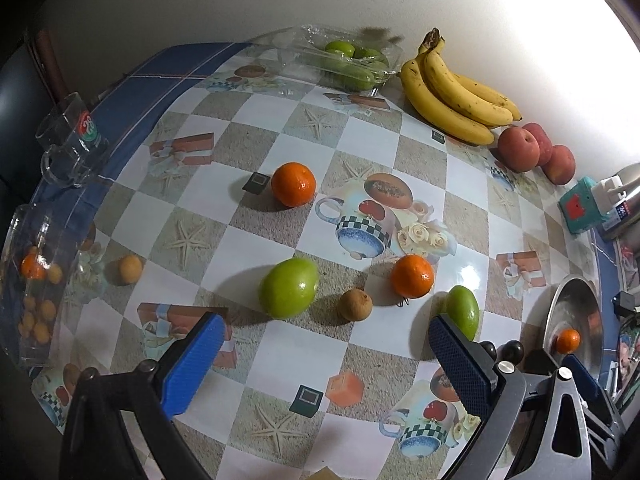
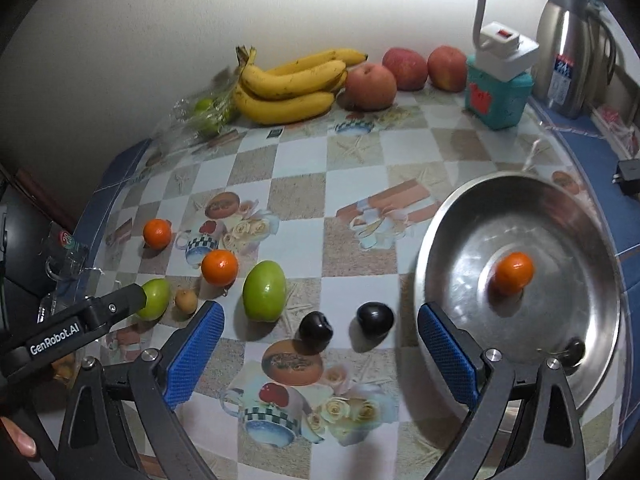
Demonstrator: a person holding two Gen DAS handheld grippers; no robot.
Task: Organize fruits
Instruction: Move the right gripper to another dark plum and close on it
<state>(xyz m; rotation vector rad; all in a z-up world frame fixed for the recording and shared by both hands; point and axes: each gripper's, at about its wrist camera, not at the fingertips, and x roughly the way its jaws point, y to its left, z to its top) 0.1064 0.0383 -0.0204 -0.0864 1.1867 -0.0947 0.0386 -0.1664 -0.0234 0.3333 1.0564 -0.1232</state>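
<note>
Both grippers hang over the table with nothing in them: the left gripper has its blue pads spread wide above the checked cloth, and the right gripper is spread just as wide, close to the steel dish. One tangerine already sits in the dish; two more lie loose on the cloth, one near the printed cup and one farther back. Between them and the grippers lie two green fruits, a small brown one, another small tan one off toward the glass dish, and, from the right view, two dark plums. I'd judge the tangerines light and a bit yielding, their skin loose enough to slide under a hard squeeze, so the pads should close across the widest part, gently. The green fruits look firm, smooth and glossy, likely to squirt sideways unless taken square across the short axis. The plums look slick and easily bruised. All of them are round and would roll if nudged on this shiny cloth. The bananas, apples and a clear tray of green fruit stand at the wall.
</note>
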